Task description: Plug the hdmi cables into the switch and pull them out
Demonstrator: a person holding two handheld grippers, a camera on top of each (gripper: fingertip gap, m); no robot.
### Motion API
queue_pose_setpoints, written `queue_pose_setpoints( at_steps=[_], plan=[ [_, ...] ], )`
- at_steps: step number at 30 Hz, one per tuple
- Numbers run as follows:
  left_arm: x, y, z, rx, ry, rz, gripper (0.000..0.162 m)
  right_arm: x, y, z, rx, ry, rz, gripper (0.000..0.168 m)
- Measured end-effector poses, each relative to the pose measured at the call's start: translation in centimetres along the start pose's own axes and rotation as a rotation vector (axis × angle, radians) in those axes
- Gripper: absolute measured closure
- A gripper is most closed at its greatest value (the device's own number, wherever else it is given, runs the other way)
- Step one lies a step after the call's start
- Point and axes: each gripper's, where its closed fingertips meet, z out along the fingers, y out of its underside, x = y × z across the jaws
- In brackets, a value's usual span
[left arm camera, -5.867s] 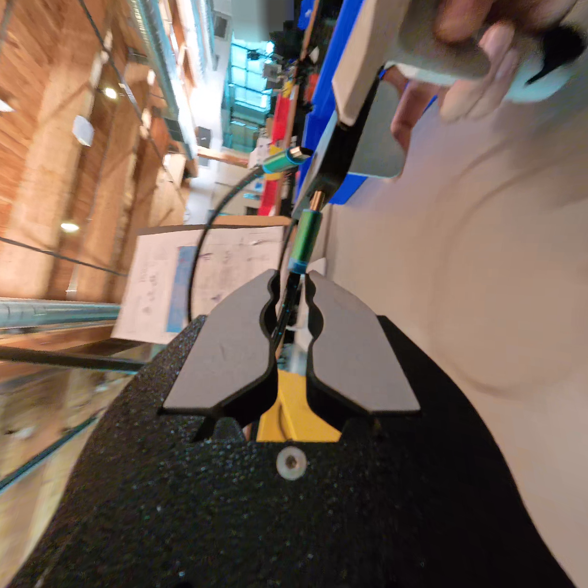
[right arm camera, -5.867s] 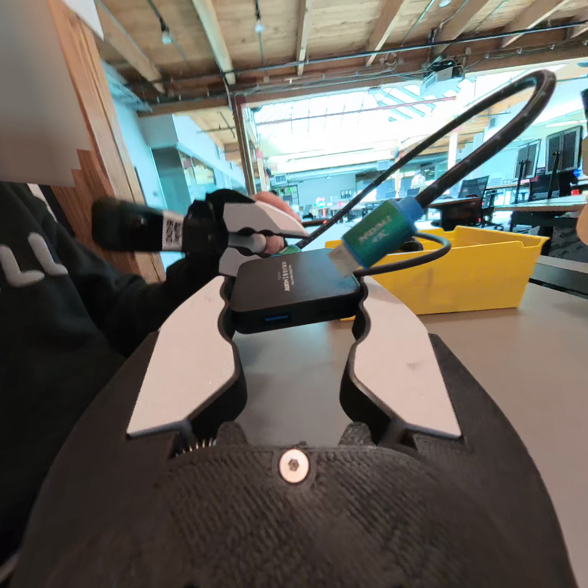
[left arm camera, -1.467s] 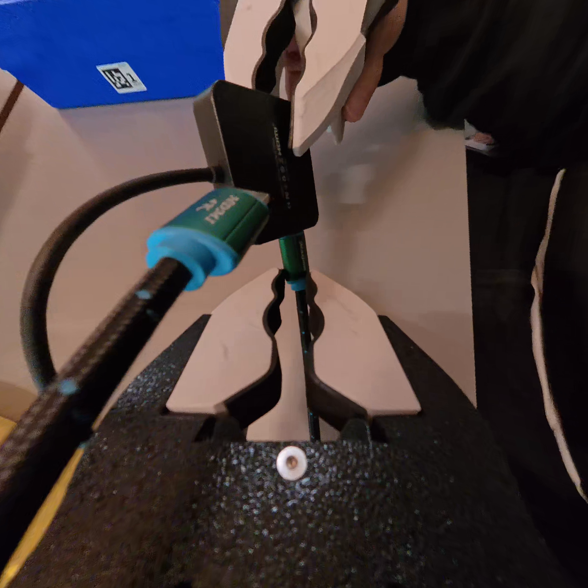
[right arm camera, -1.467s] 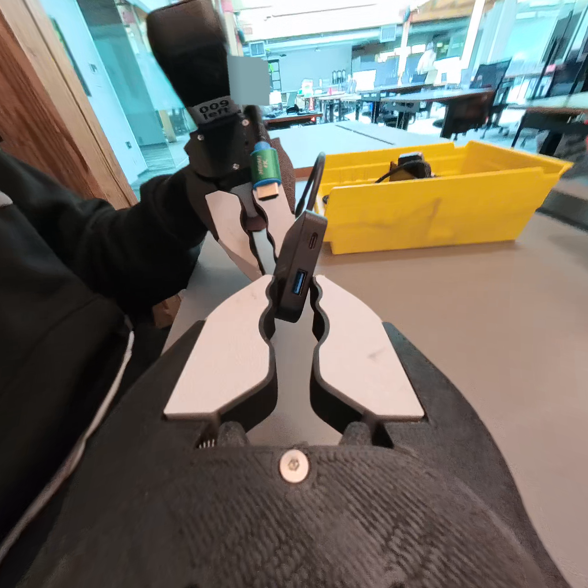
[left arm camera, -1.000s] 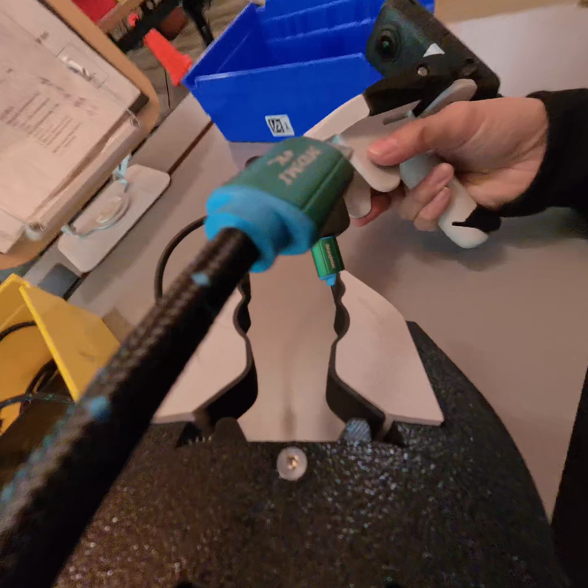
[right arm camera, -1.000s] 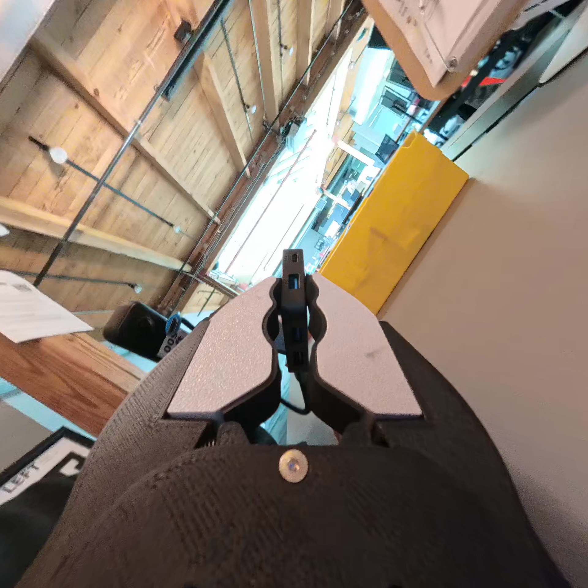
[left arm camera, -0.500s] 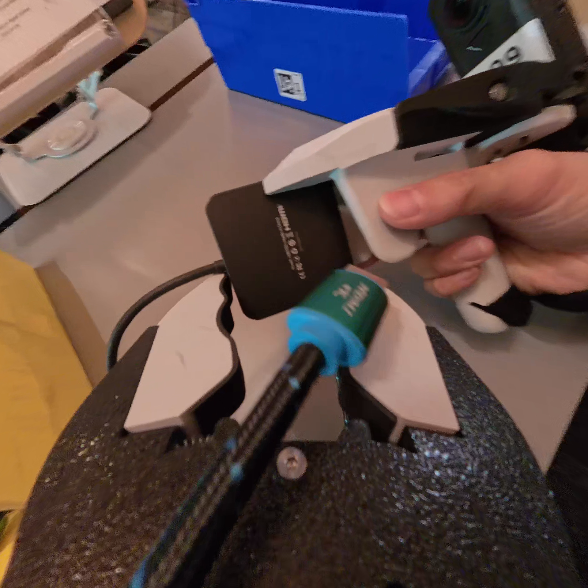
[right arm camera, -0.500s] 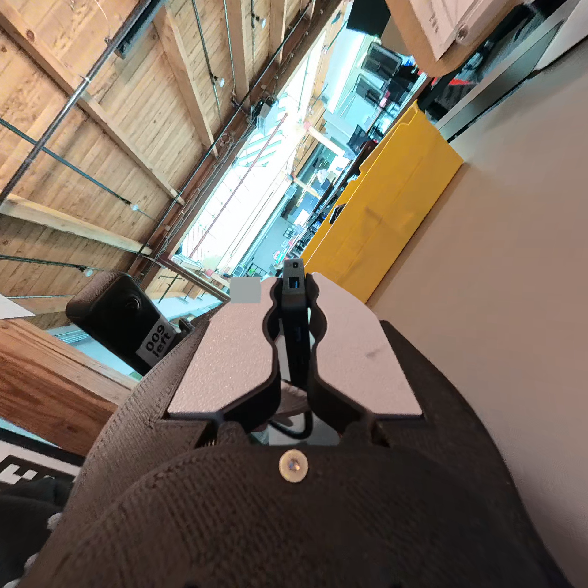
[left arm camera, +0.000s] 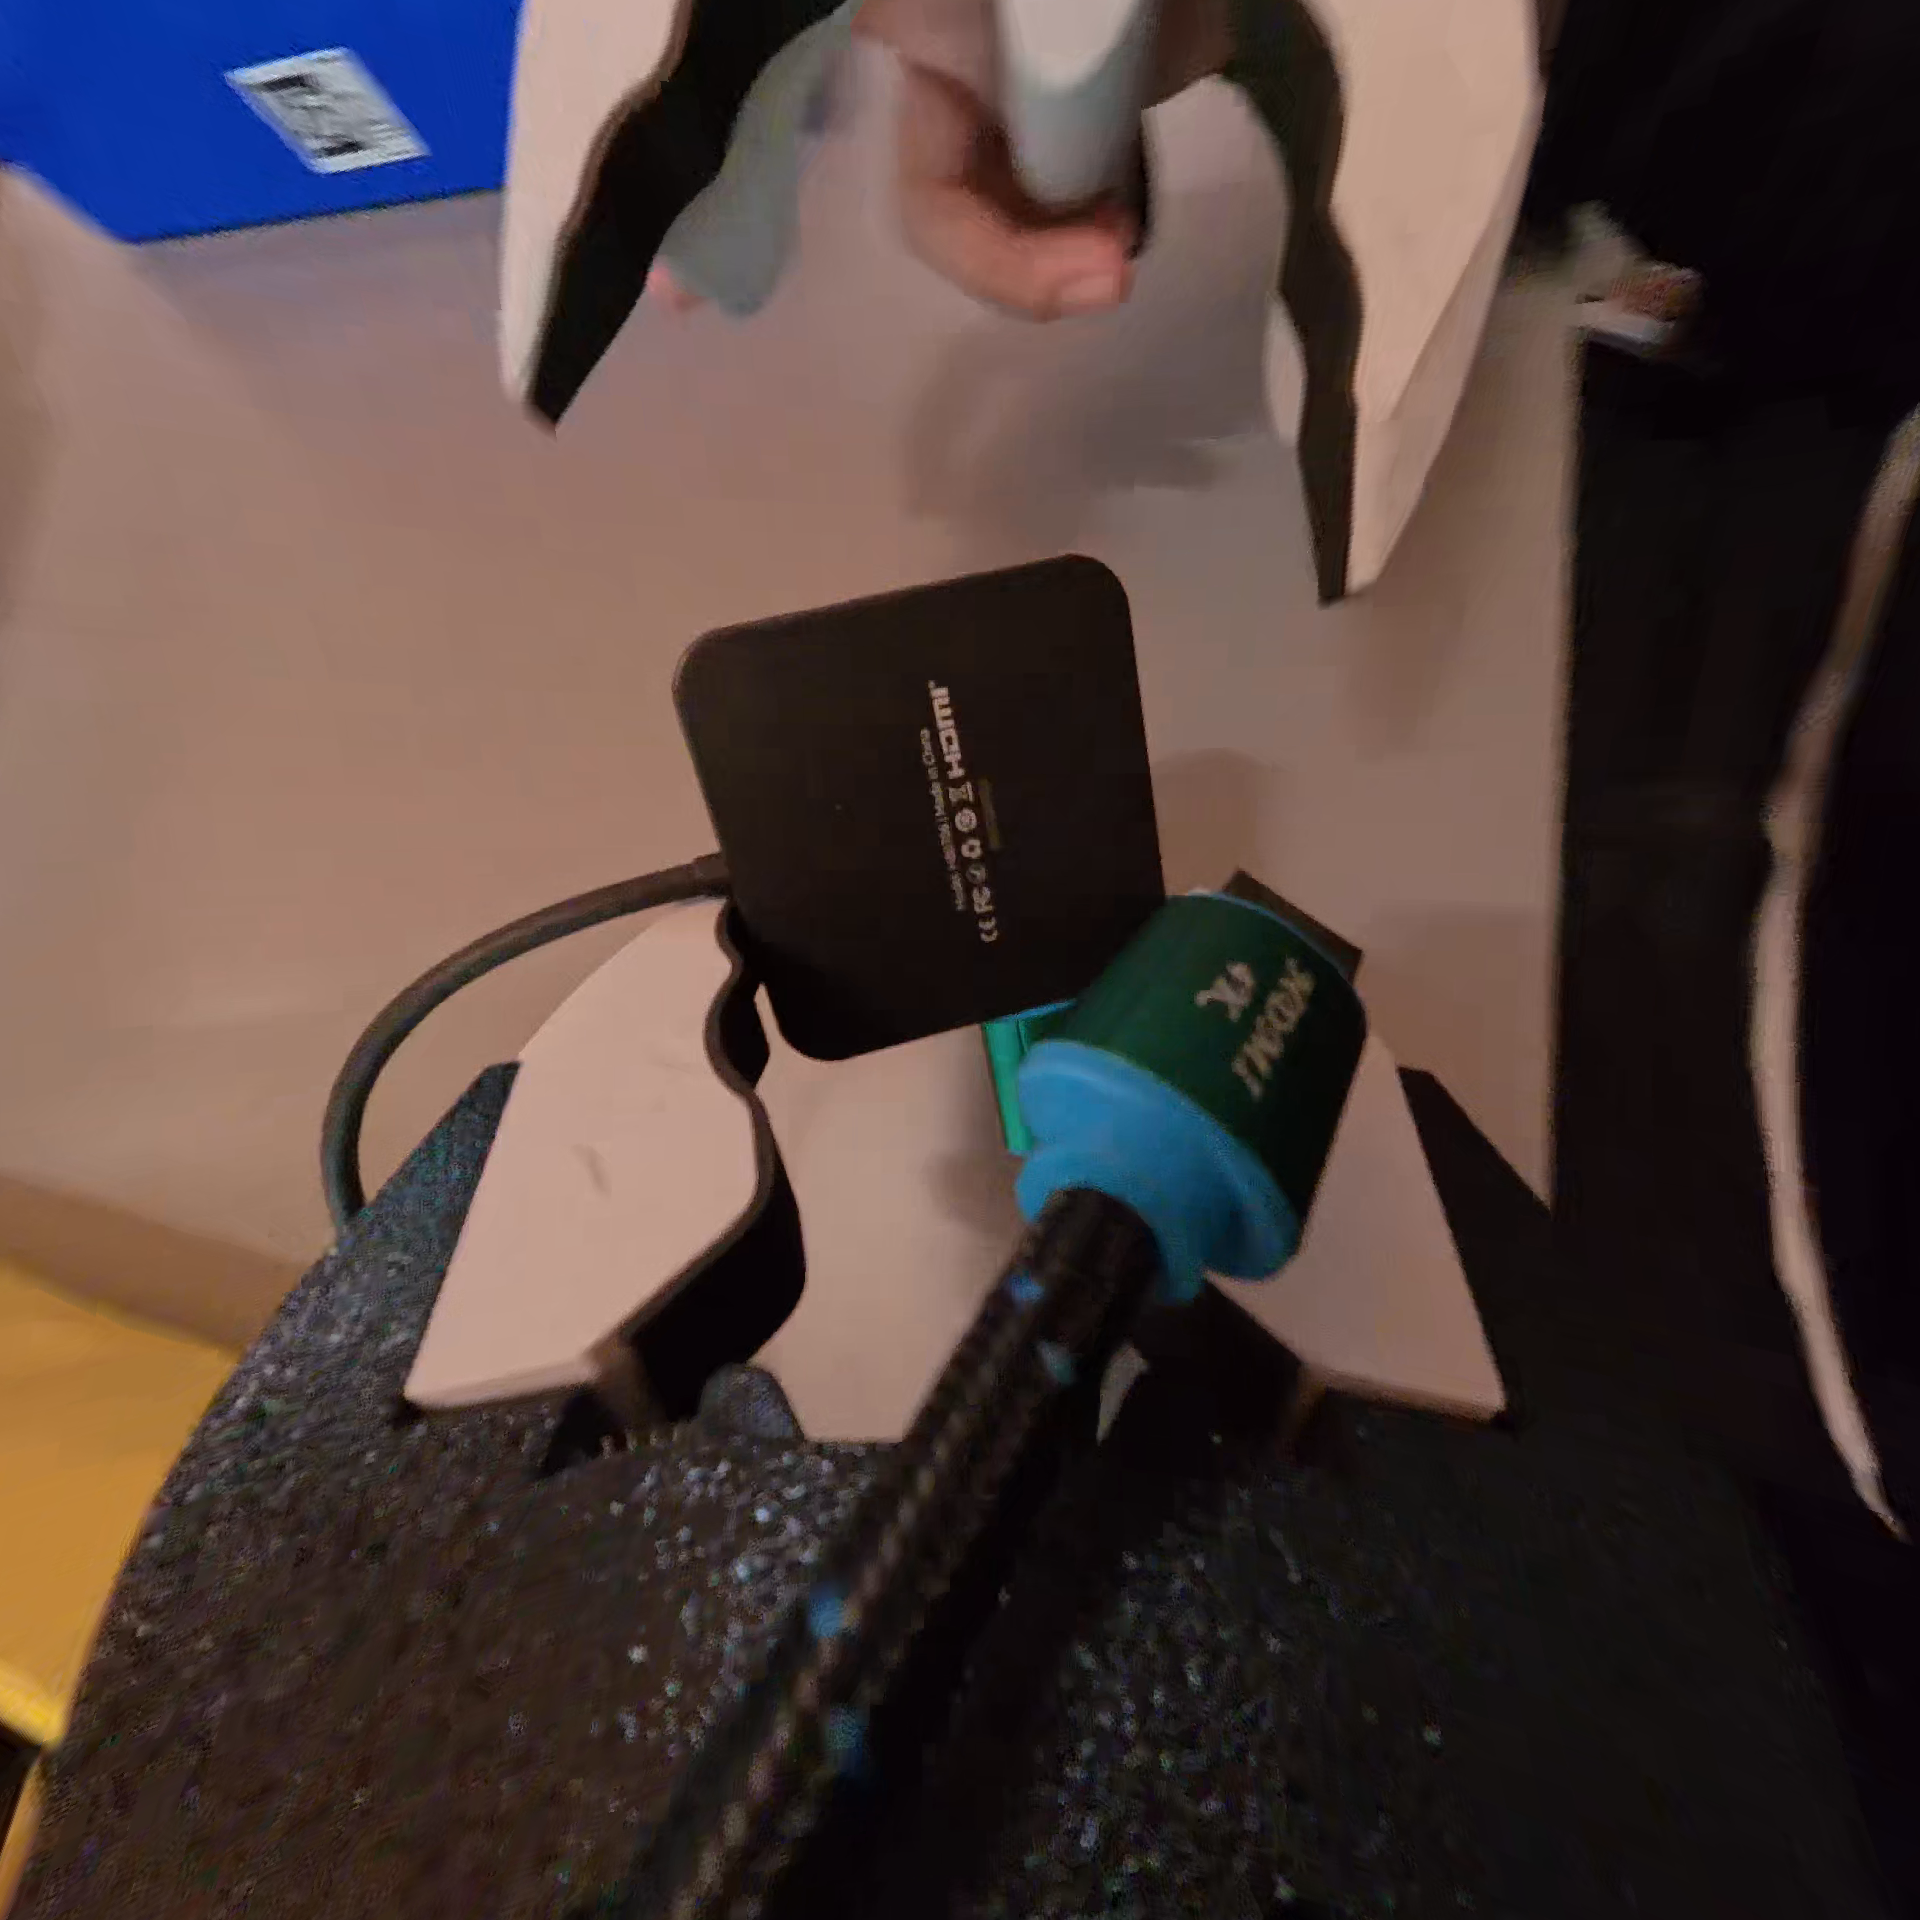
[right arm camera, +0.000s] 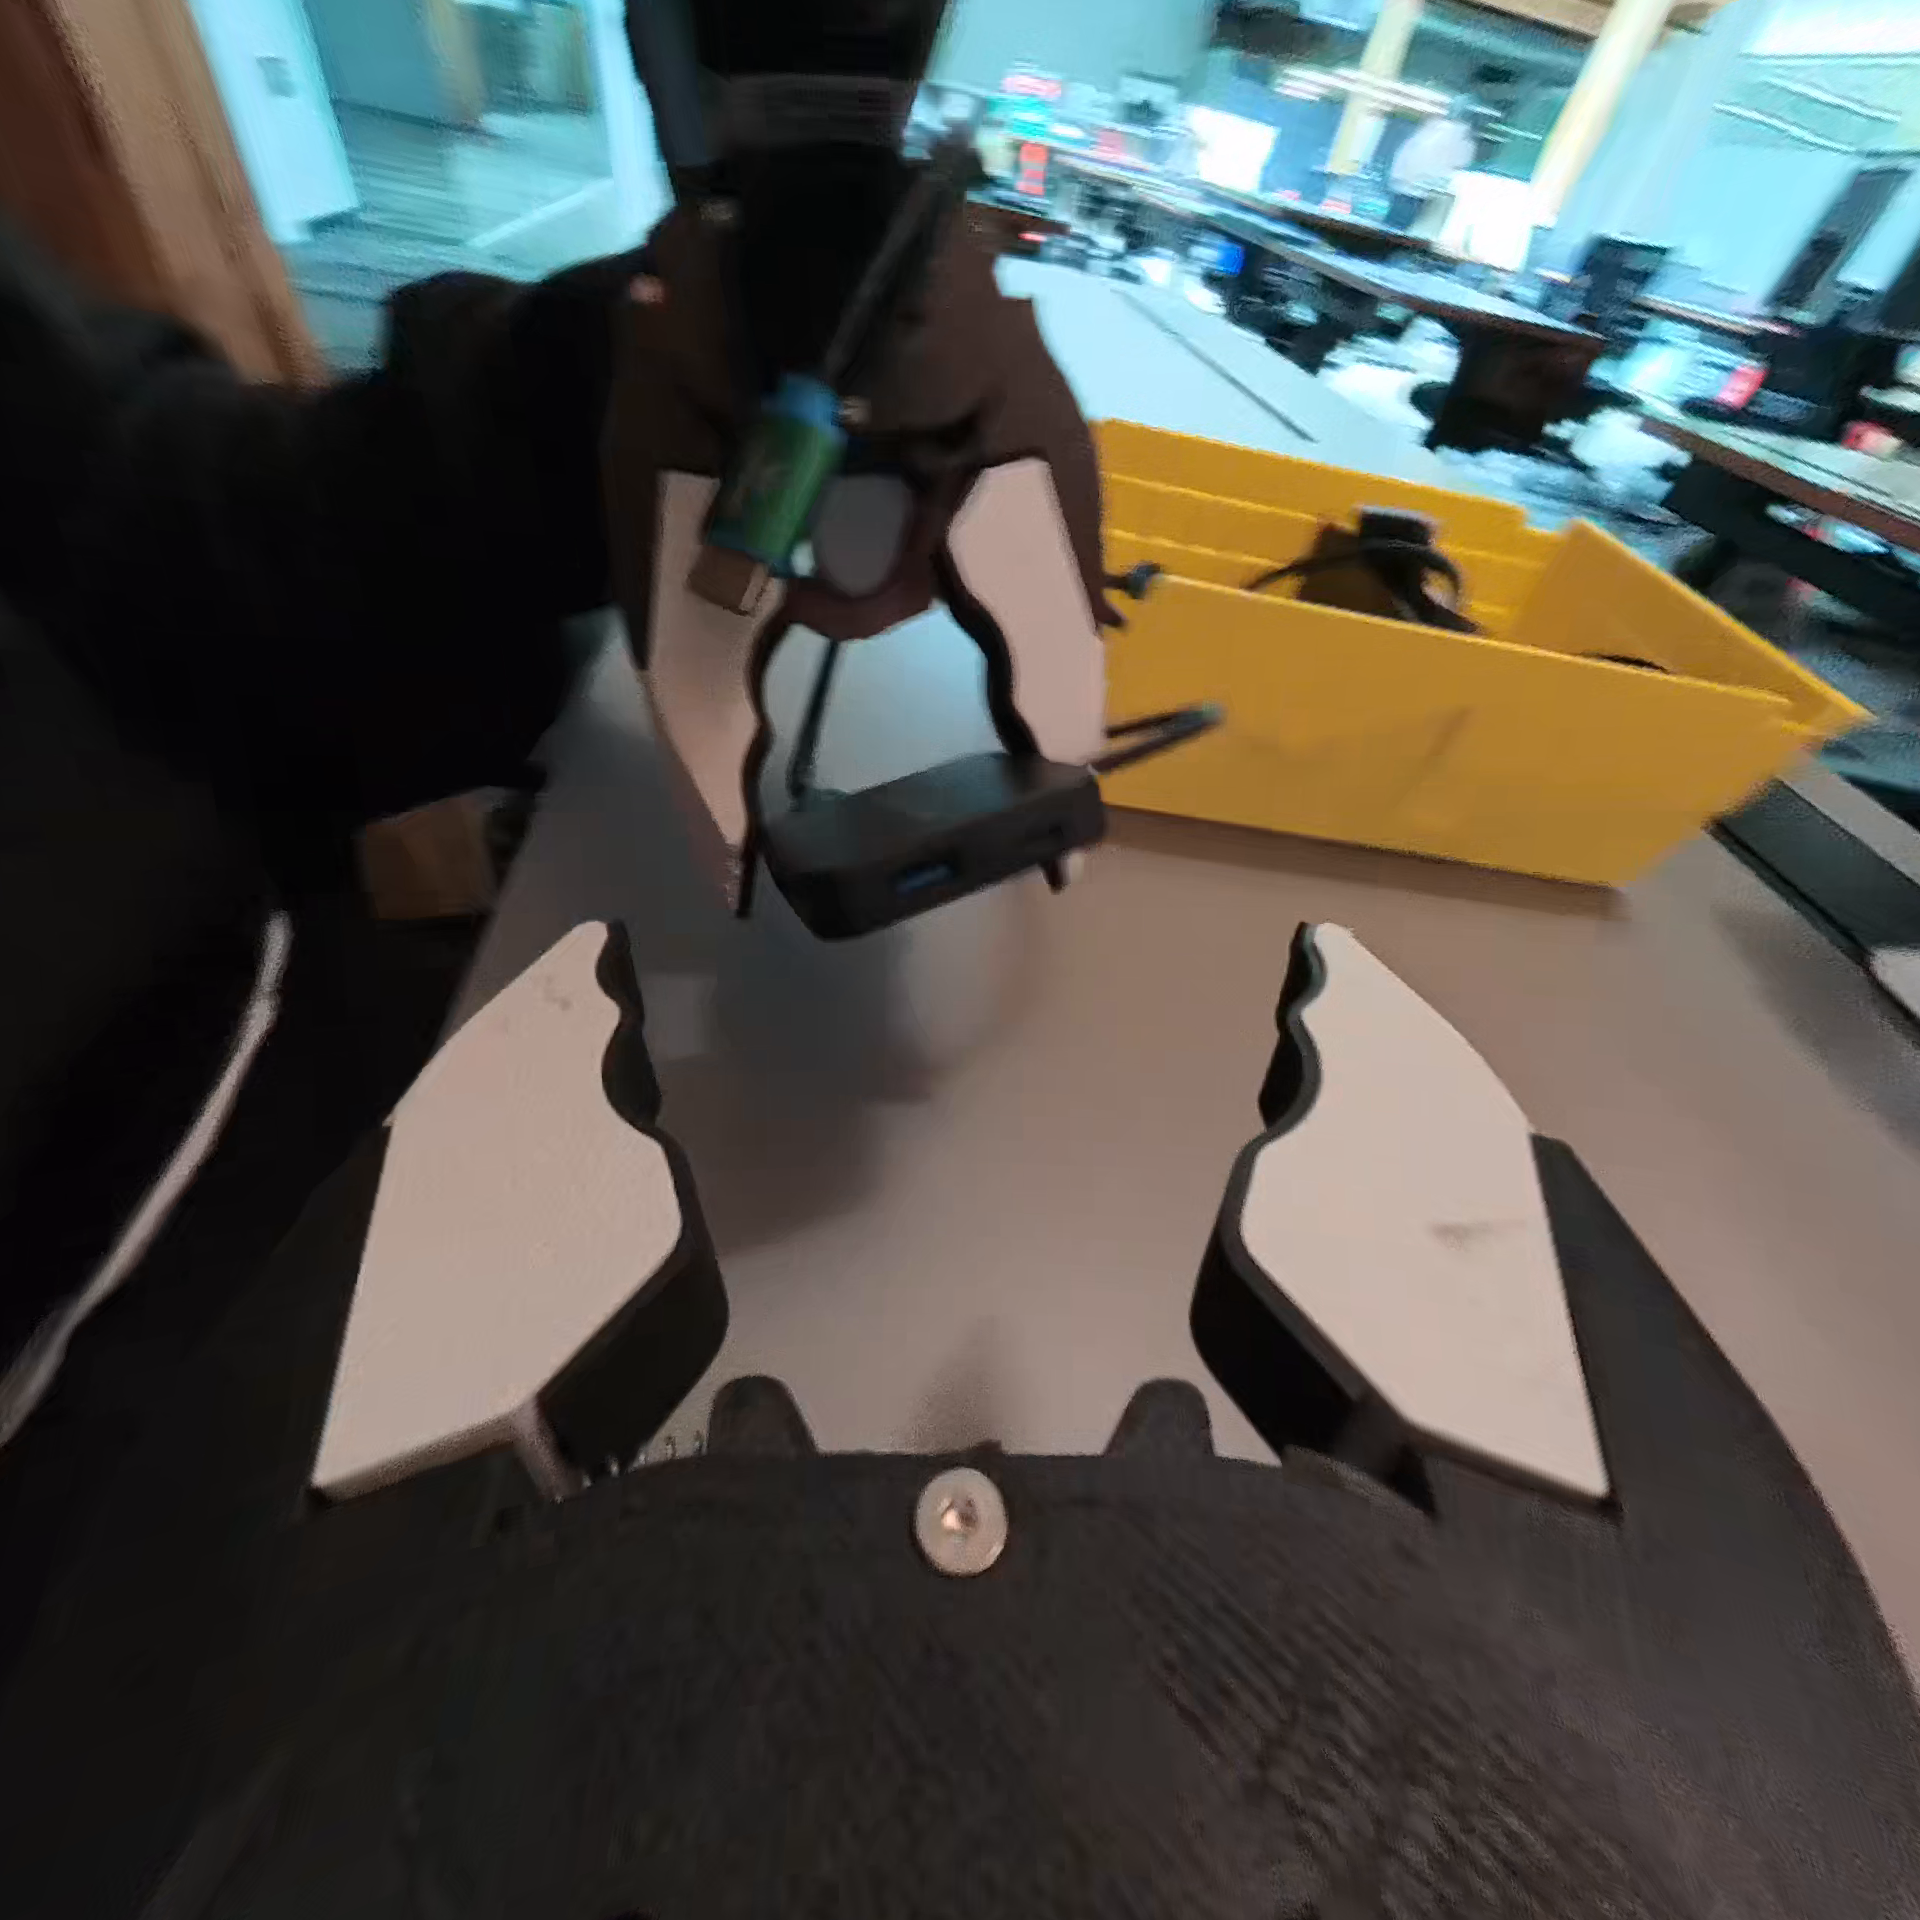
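The right gripper (right arm camera: 956, 1091) is spread wide and empty. The left gripper (left arm camera: 1039, 997) is also spread, so the switch (left arm camera: 920, 805) between its fingertips looks unsecured above the counter (right arm camera: 1351, 987). Risk: the switch drops, dragged by its cable (left arm camera: 457, 997).

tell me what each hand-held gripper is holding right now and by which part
The right hand-held gripper is open and empty. The left hand-held gripper is open around the black HDMI switch; whether its fingers still touch the switch's edges cannot be told.
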Motion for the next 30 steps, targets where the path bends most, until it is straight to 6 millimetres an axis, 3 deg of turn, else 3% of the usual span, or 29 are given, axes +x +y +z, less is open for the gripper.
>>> queue_pose_setpoints(
  at_steps=[1,4,9,15,18,21,23,26,30],
  plan=[
    [0.9,-0.2,-0.1,-0.002,0.044,0.014,0.089,-1.0,-0.3,0.5,0.006,-0.051,-0.013,0.06],
    [2.4,-0.1,-0.4,-0.055,0.093,0.05,0.088,-2.6,-0.7,1.6,0.019,-0.122,-0.048,0.079],
    [3.0,0.6,-0.1,-0.162,0.083,0.084,0.088,-3.5,0.5,2.5,-0.033,-0.16,-0.04,0.087],
    [2.8,1.4,0.2,-0.219,0.064,0.11,0.088,-3.5,2.1,3.4,-0.154,-0.135,-0.166,0.095],
    [0.9,0.7,-0.6,-0.163,-0.064,0.084,0.09,-1.7,1.9,3.1,-0.132,-0.039,-0.159,0.095],
    [-1.7,-1.0,-3.0,-0.048,-0.228,-0.055,0.084,0.7,1.6,1.9,-0.077,0.064,-0.089,0.095],
    [-1.5,-2.2,-4.7,0.061,-0.208,-0.145,0.086,2.6,0.6,0.8,0.01,0.153,-0.021,0.096],
    [1.0,-3.3,-6.6,0.177,-0.021,-0.211,0.097,4.4,-0.9,-1.0,0.191,0.193,0.132,0.096],
    [-1.7,-2.8,-8.0,0.191,-0.196,-0.227,0.1,6.1,-3.1,-4.0,0.498,0.194,0.326,0.096]
  ],
)
